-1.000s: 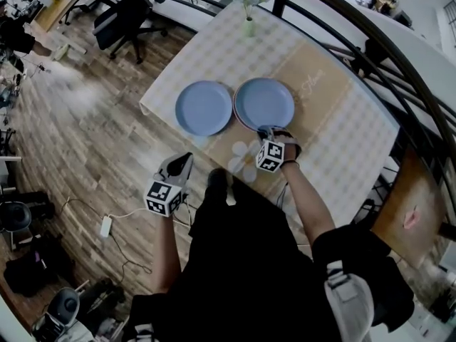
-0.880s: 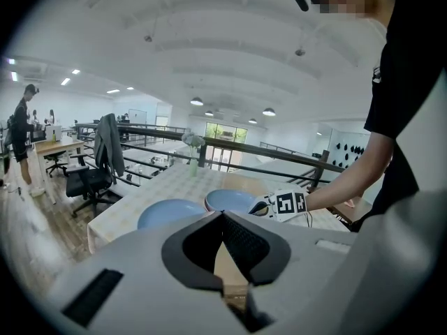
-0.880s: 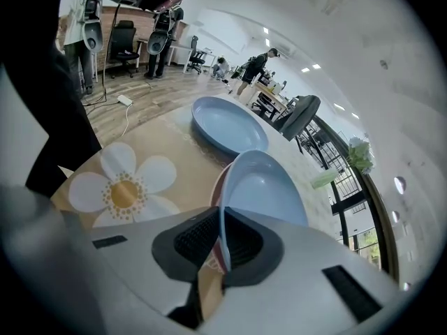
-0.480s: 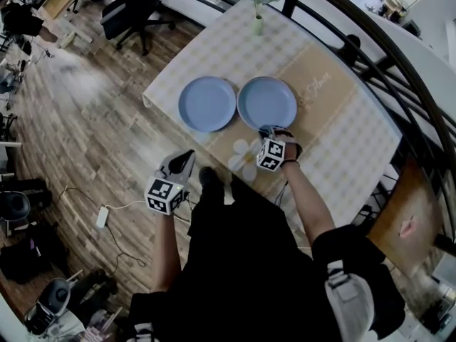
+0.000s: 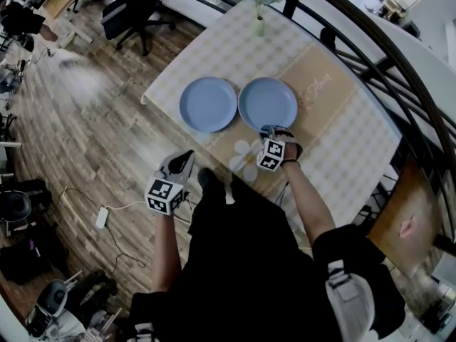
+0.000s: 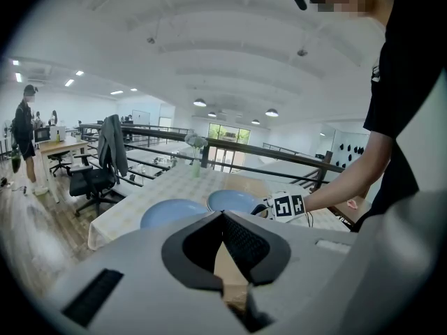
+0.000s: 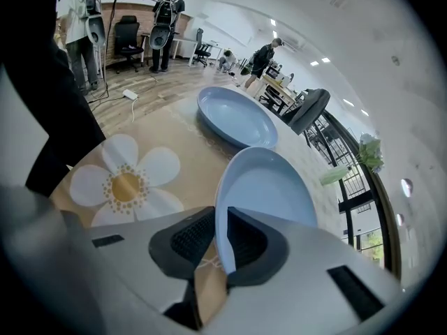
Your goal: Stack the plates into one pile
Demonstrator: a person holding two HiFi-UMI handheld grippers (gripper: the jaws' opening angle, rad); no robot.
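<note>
Two blue plates side by side, the right one gripped at its rim.

The left gripper [image 5: 184,159] hangs just off the near edge of the table [image 5: 214,48], above the wooden floor [image 5: 92,141], with its fingers together and nothing between them. On the checked cloth the left plate [image 5: 208,104] lies flat, just beside the right plate [image 5: 268,102], which sits on the tan runner [image 5: 320,91]. The right gripper [image 5: 268,130] has its fingers clamped on the near rim of the right plate, next to the printed white flower [image 5: 246,159].
</note>
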